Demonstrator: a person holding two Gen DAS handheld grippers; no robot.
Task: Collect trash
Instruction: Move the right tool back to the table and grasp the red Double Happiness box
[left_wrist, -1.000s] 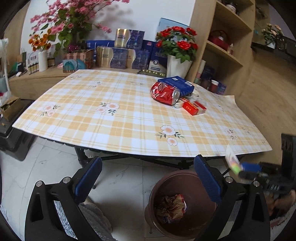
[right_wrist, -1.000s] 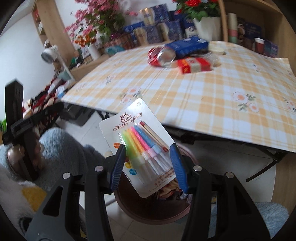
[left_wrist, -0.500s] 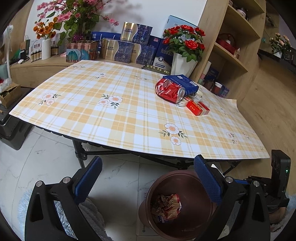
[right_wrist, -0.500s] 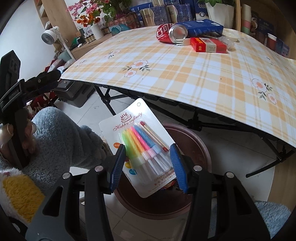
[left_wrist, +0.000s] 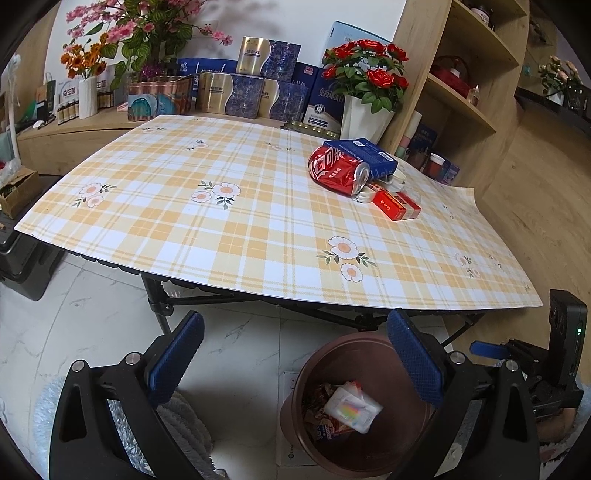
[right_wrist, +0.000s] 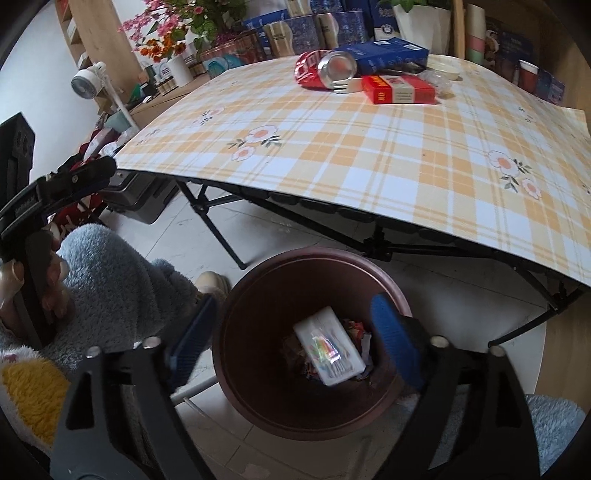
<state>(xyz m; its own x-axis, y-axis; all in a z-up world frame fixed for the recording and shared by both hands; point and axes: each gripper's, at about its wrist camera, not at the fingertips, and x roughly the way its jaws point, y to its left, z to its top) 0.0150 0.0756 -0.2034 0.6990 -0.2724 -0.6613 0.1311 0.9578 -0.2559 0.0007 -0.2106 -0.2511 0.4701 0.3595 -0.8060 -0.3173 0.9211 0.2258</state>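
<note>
Candle pack (right_wrist: 328, 345) lies in bin (right_wrist: 258, 402); can (left_wrist: 338, 170) and boxes (left_wrist: 396, 205) on table (left_wrist: 184, 229) behind.

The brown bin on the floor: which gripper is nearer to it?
Right. The right gripper hangs open directly above the brown bin. The left gripper, also open, sits off to one side of it.

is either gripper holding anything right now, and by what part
Nothing is held. The right gripper has just been opening; its fingers stand wide and bare over the bin, with the candle pack lying inside. The left gripper is open and bare too.
</note>
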